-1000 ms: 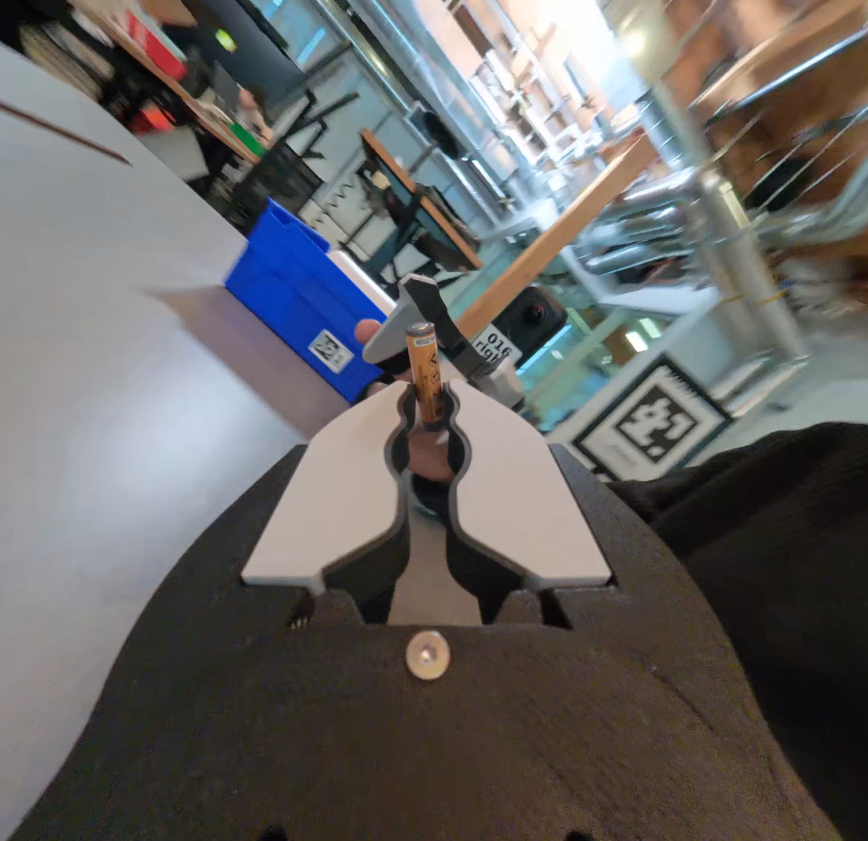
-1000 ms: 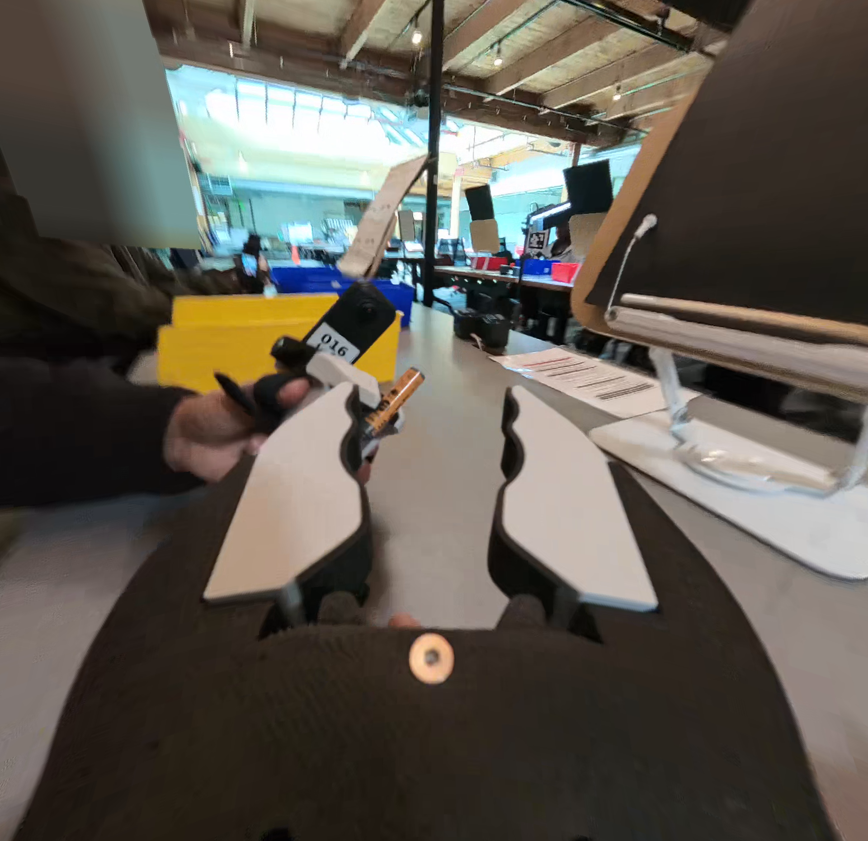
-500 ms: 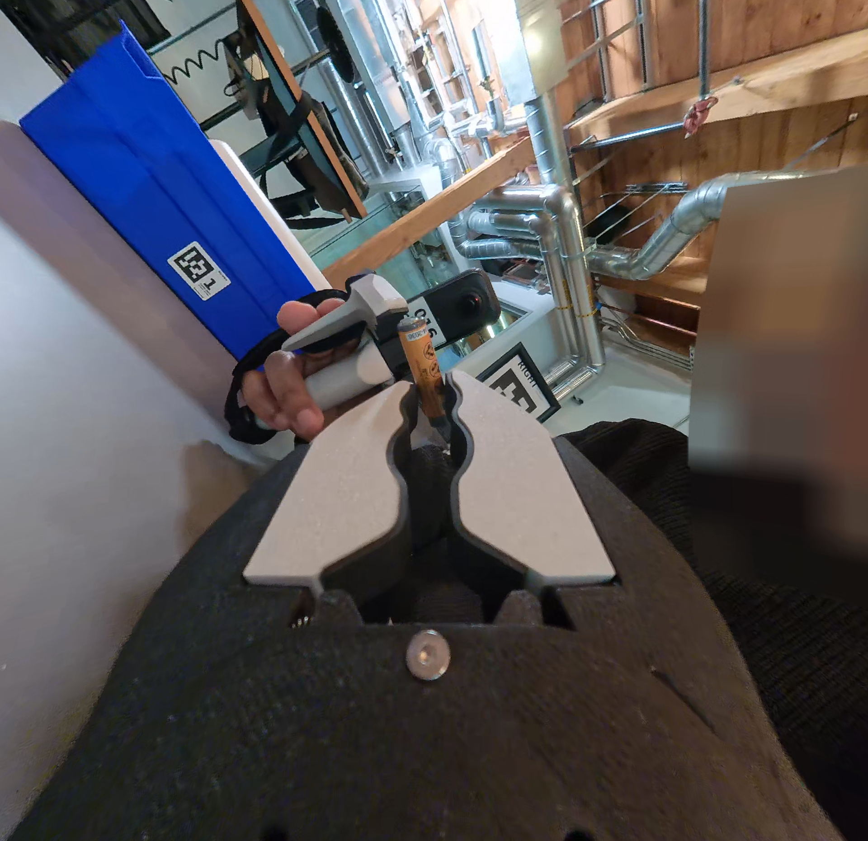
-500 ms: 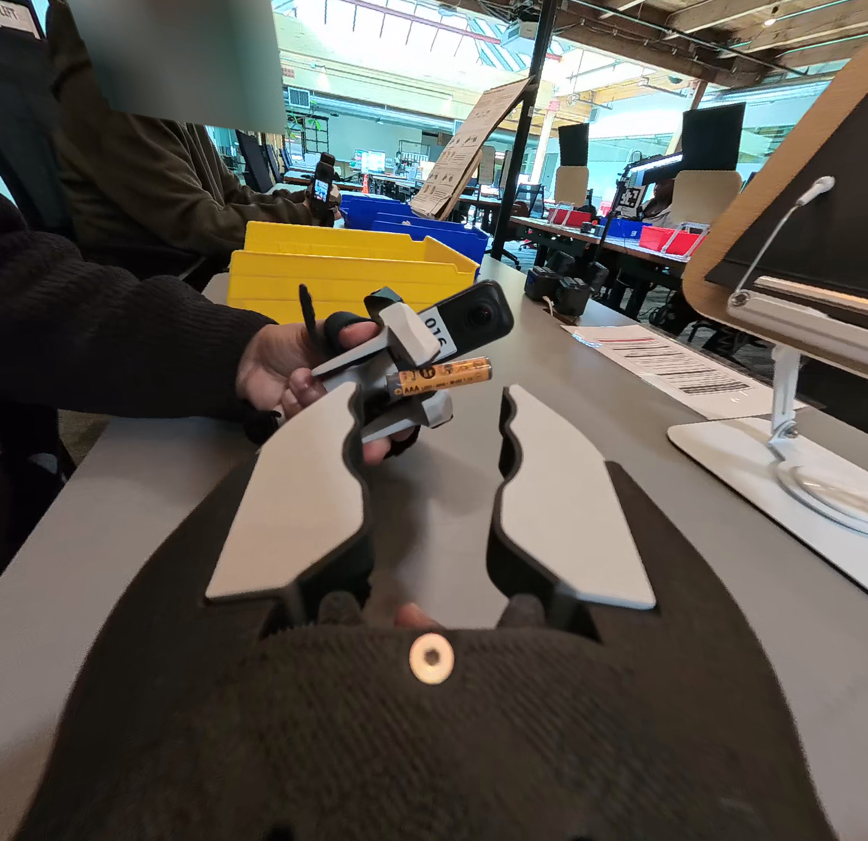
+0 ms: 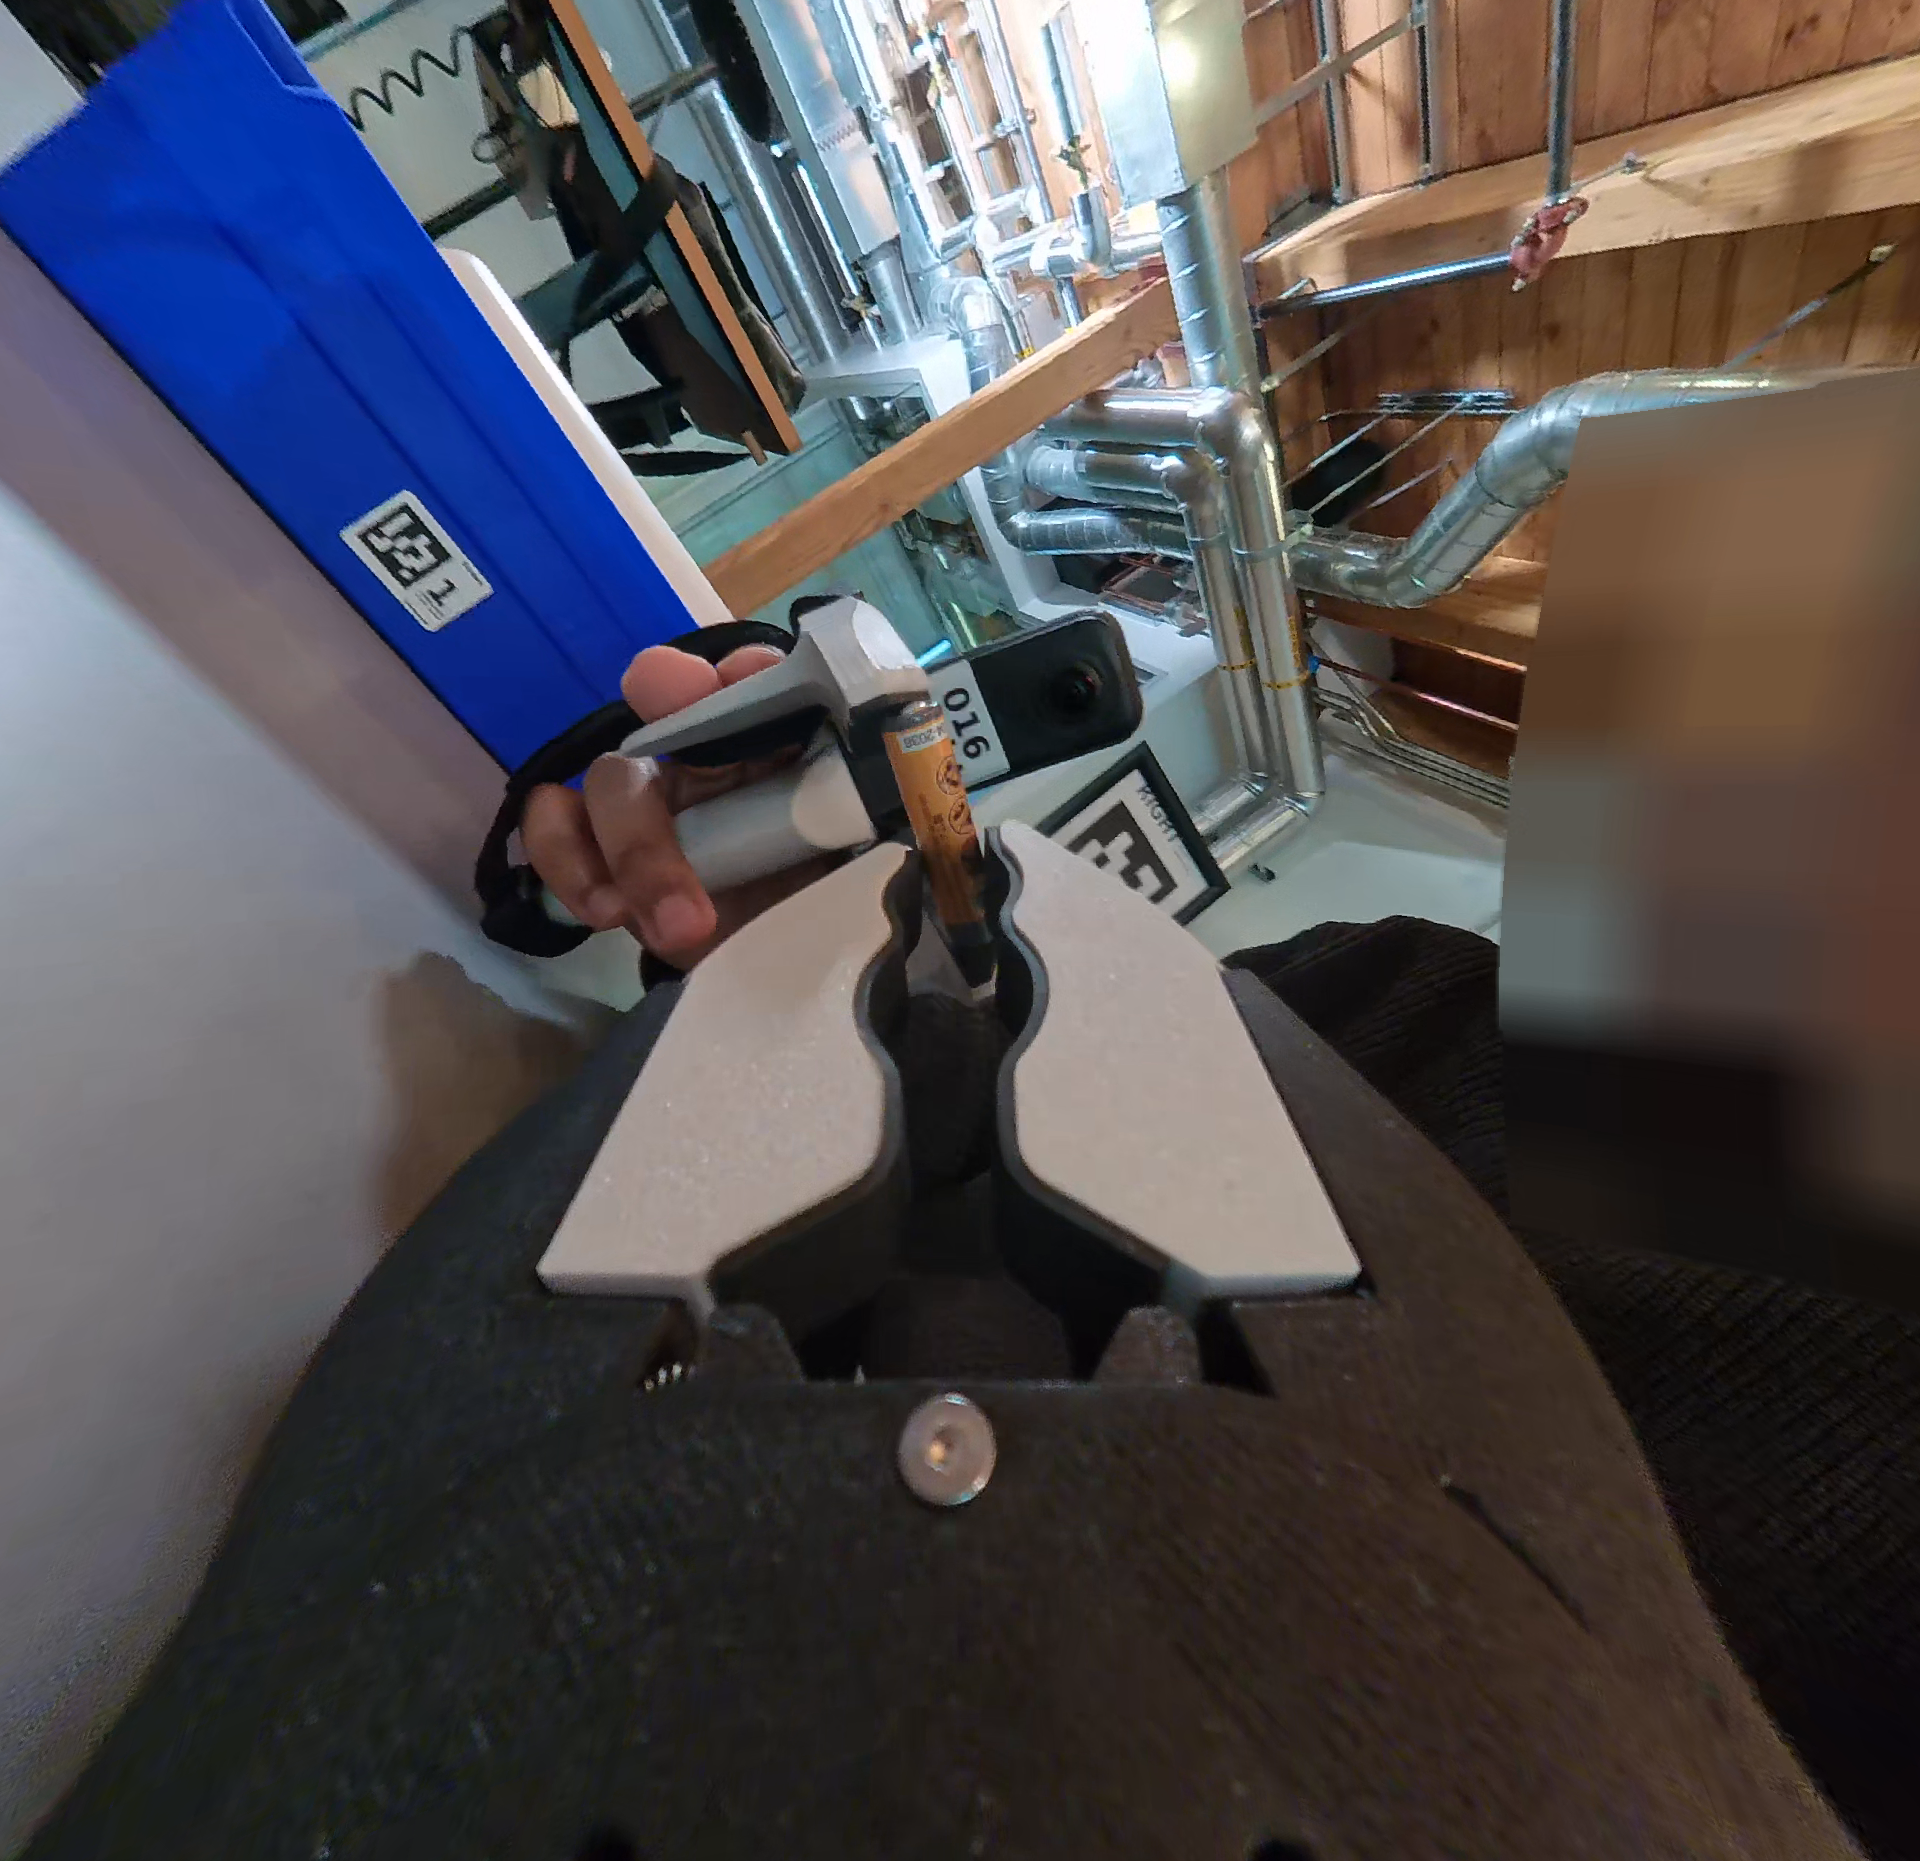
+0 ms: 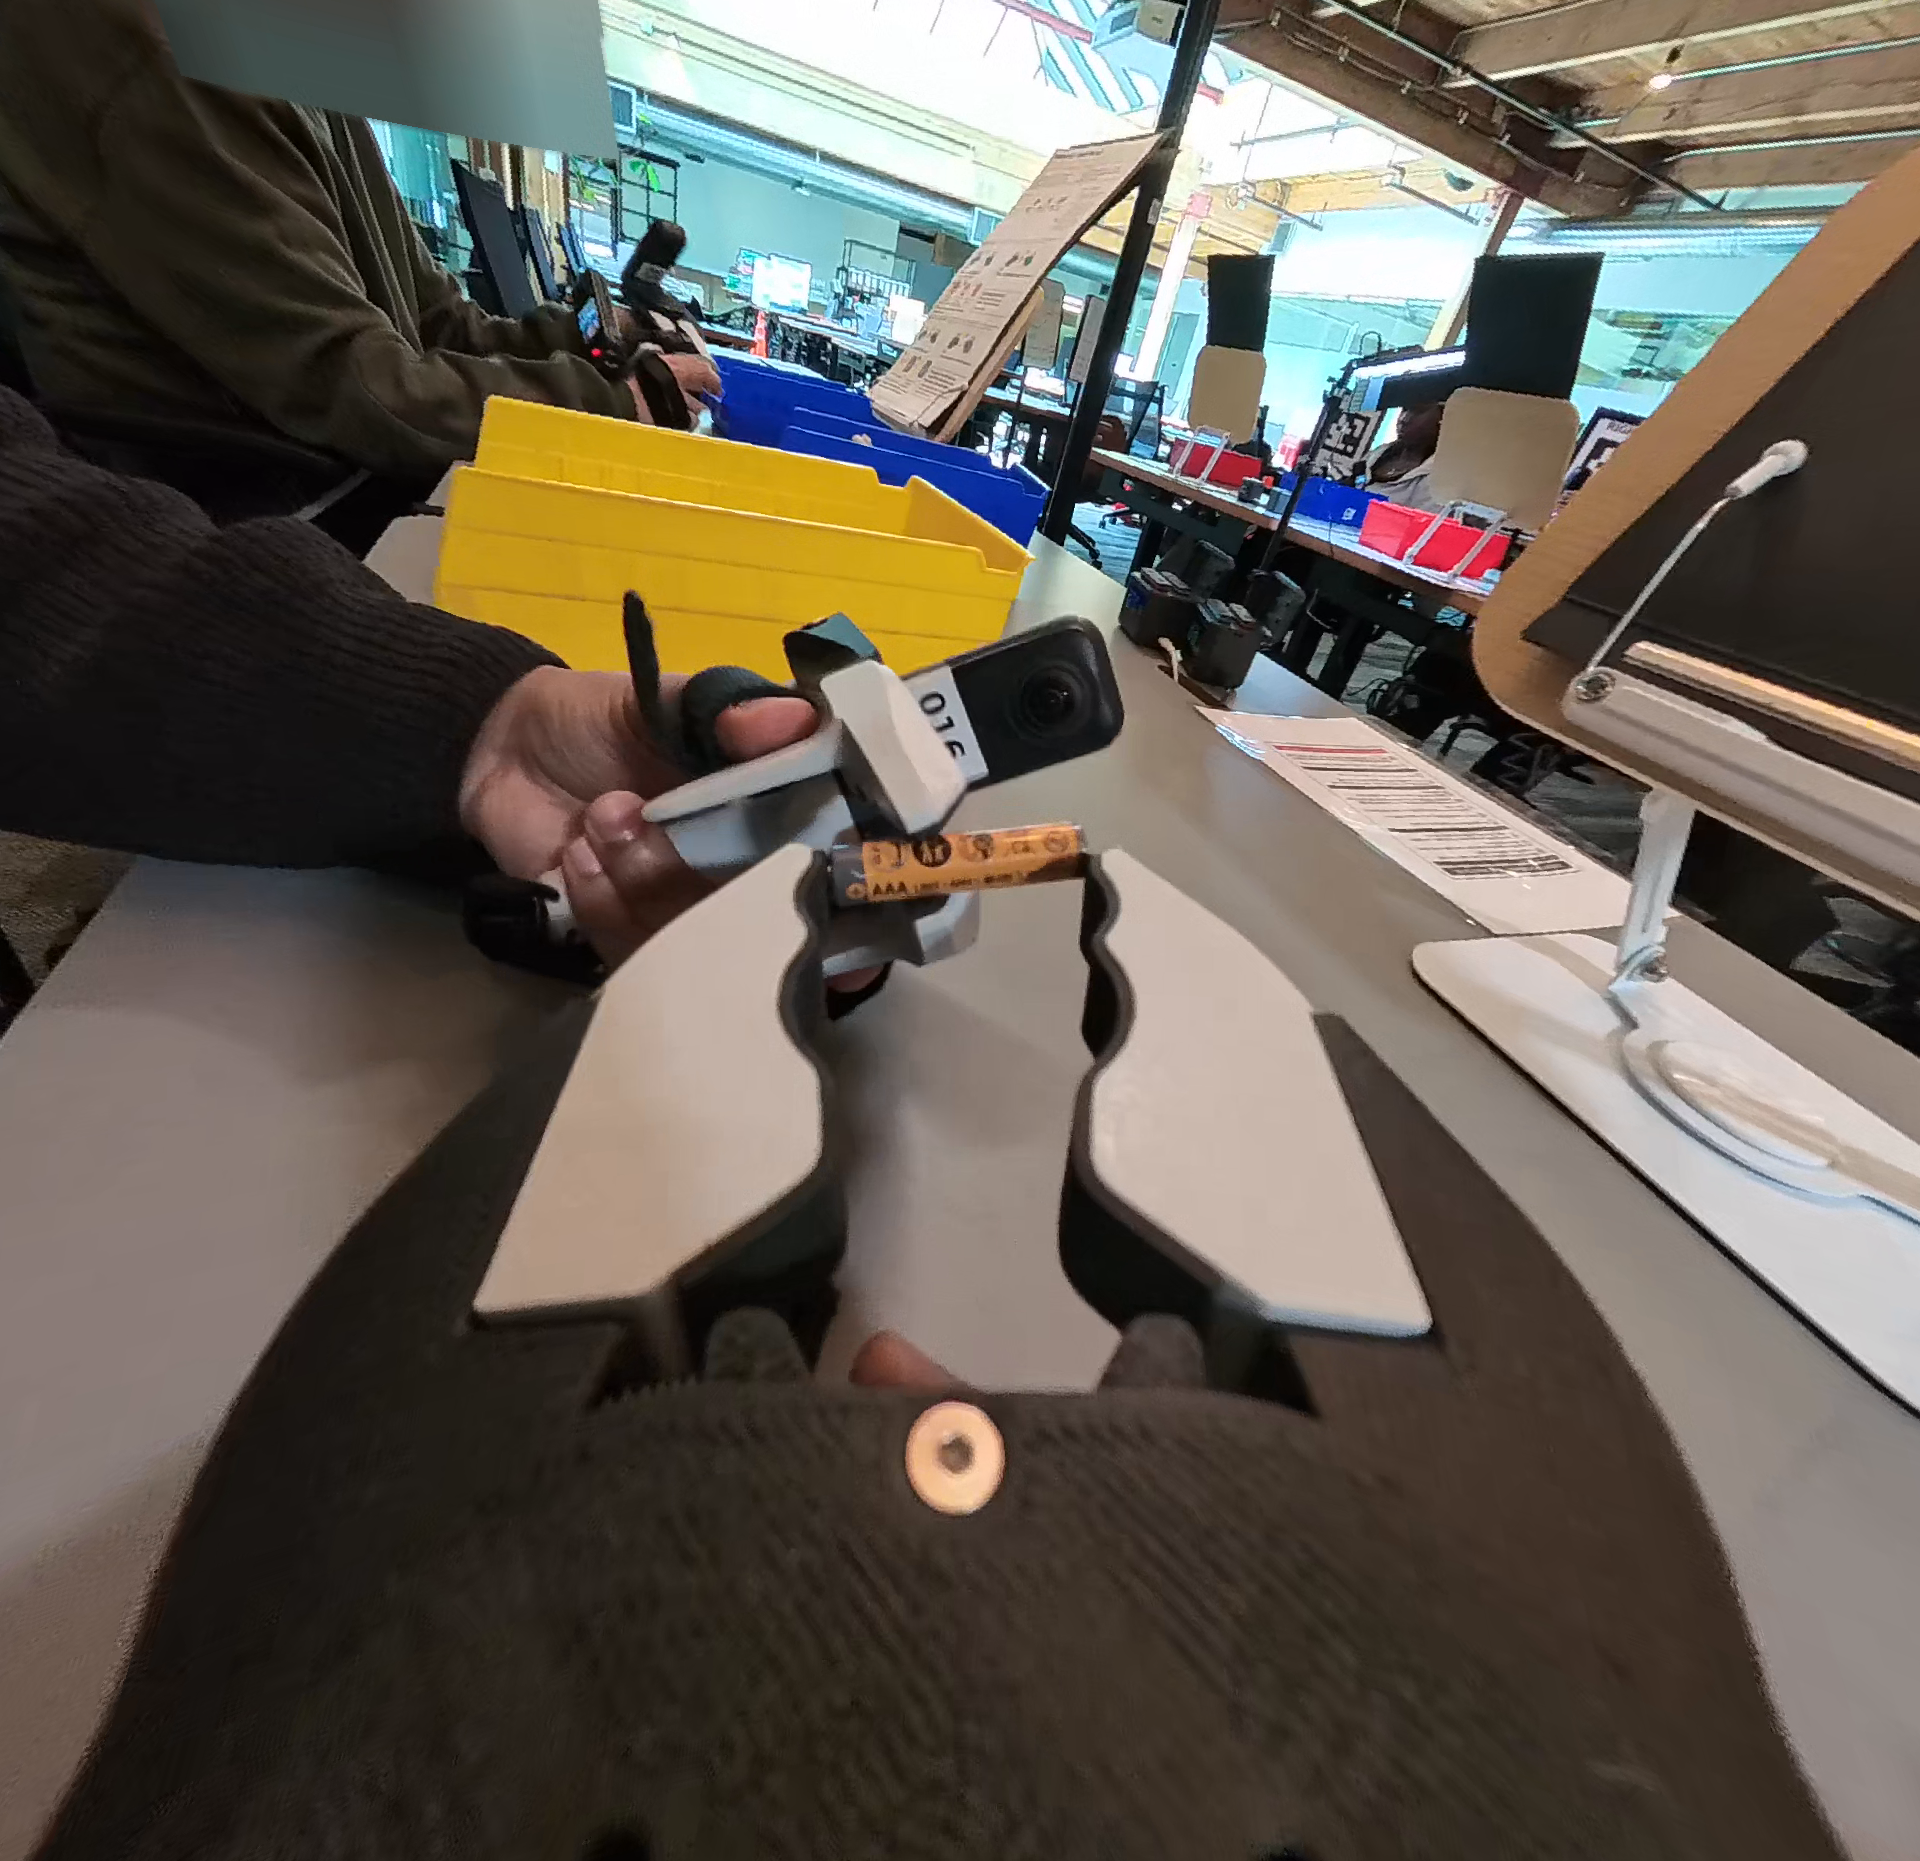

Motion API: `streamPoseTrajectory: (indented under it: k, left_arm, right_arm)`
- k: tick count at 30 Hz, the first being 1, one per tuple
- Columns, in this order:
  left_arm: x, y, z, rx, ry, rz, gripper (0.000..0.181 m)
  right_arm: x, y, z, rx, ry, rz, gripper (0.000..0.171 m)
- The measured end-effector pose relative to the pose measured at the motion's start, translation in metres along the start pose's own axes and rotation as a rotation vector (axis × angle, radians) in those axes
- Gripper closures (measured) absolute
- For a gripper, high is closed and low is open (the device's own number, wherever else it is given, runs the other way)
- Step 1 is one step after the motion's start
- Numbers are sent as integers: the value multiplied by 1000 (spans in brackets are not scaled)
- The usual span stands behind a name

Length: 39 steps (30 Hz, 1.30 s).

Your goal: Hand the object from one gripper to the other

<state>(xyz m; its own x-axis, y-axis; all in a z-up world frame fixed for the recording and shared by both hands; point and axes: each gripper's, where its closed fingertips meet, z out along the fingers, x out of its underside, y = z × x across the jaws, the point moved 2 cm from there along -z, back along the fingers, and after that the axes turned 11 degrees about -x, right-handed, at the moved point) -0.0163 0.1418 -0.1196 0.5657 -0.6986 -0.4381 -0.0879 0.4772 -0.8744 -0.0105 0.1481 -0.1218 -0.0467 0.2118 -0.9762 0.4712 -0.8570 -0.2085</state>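
Observation:
An orange AAA battery (image 5: 940, 814) is gripped by its lower end in my left gripper (image 5: 954, 855), which is shut on it. In the right wrist view the battery (image 6: 966, 861) lies level, spanning the gap between the tips of my right gripper (image 6: 951, 876), which is open around it. The left gripper (image 6: 894, 866) shows there too, held by a hand, pinching the battery's left end. In the left wrist view the right gripper (image 5: 862, 741) sits just beyond the battery's top, its jaws apart.
A grey table (image 6: 260, 1084) lies below. A yellow bin (image 6: 727, 554) and blue bins (image 6: 883, 450) stand behind the hand-over. A printed sheet (image 6: 1392, 803) and a white stand base (image 6: 1662, 1084) are at the right. A blue bin (image 5: 312, 357) stands left. Another person sits at far left. Both grippers' tips are close together, under 4 cm apart.
The two grippers have come together. The battery has turned level and now sits between the open right fingertips. The left gripper has kept its hold.

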Motion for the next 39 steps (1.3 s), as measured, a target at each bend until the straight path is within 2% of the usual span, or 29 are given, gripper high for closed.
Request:
streamPoseTrajectory:
  k: [1,8,10,11,13,15,18,22,27,29,31,33,37,39]
  left_arm:
    - [-2,2,-1,-20,-19,13,166]
    - [-37,19,-28,-264,-233,129,118]
    - [-45,22,-39,-362,-253,218,112]
    - [-50,19,-44,-381,-269,277,97]
    - [-70,1,-56,-392,-418,404,54]
    - [-85,-16,-73,-455,-584,573,33]
    - [-86,-26,-80,-595,-593,838,33]
    - [-72,-5,-68,-809,-381,1111,33]
    - [-49,-3,-46,-944,-233,1573,39]
    - [-39,-7,-38,-952,-214,1750,54]
    - [-29,-13,-31,-931,-222,1878,84]
    - [-18,-14,-24,-887,-172,1920,113]
    - [-2,-9,-9,-801,-94,1902,116]
    - [9,0,-4,-773,-5,1919,130]
  right_arm:
    - [1,-1,-1,9,9,-3,124]
    - [8,-19,-13,103,62,-3,124]
    - [11,-22,-16,113,77,-5,124]
    - [12,-24,-18,118,82,-3,124]
    - [13,-26,-20,122,81,9,124]
    - [13,-27,-21,123,73,26,124]
    - [12,-26,-20,116,59,42,124]
    - [13,-23,-17,92,57,61,124]
    - [15,-11,-10,-25,31,171,124]
    - [14,-7,-8,-86,4,290,124]
    - [10,-4,-9,-152,-40,440,124]
    - [5,-4,-12,-209,-104,572,124]
    - [-1,-3,-16,-331,-205,789,124]
    - [-1,1,-15,-395,-223,881,125]
